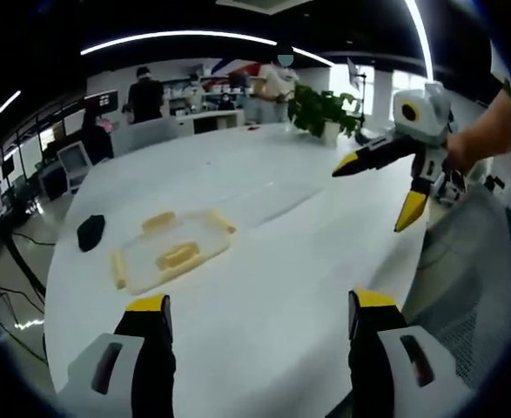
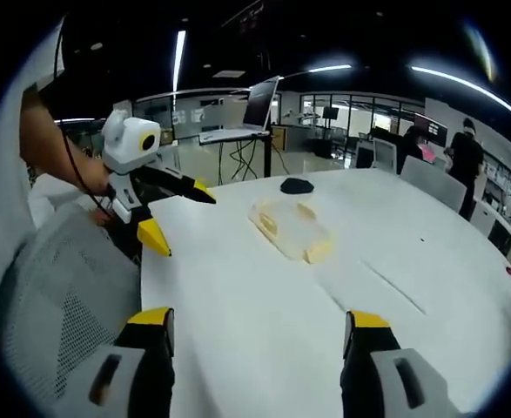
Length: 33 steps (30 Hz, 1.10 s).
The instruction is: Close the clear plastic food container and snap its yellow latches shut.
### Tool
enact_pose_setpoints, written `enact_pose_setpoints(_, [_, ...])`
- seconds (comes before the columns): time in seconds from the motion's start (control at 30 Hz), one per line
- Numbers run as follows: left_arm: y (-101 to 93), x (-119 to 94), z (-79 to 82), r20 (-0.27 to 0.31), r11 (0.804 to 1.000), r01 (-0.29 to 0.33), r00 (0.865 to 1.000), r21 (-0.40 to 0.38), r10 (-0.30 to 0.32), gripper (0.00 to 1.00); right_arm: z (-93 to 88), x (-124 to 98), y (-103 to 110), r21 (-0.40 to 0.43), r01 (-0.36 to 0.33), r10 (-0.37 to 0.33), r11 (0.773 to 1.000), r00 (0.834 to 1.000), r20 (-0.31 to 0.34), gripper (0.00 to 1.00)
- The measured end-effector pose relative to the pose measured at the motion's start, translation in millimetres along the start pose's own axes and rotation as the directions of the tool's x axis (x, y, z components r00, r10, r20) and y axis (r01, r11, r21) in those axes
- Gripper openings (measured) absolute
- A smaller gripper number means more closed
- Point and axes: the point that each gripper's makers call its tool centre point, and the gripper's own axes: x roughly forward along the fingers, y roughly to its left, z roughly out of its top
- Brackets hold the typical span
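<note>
Container (image 1: 170, 250) on table (image 1: 272, 296) (both grippers open, apart).

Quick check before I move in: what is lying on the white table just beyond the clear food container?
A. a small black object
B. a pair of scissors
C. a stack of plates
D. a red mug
A: a small black object lies on the table close beside the container, apart from it; the right gripper view shows it past the container too.
</note>
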Motion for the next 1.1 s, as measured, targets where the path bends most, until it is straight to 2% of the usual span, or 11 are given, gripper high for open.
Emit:
enact_pose_setpoints(0.7, [20.1,5.2,-4.4,-0.020,1.000,-0.009,1.000,-0.003,0.009,0.79,13.4,27.0,-7.9,-0.027,-0.033,0.033,0.999,0.999,-0.006,0.77])
enact_pose_setpoints(1.1, [36.9,10.0,-5.1,-0.039,1.000,-0.012,0.999,0.009,0.013,0.78,21.0,39.9,-14.5,-0.014,-0.048,0.048,0.999,0.999,-0.003,0.77])
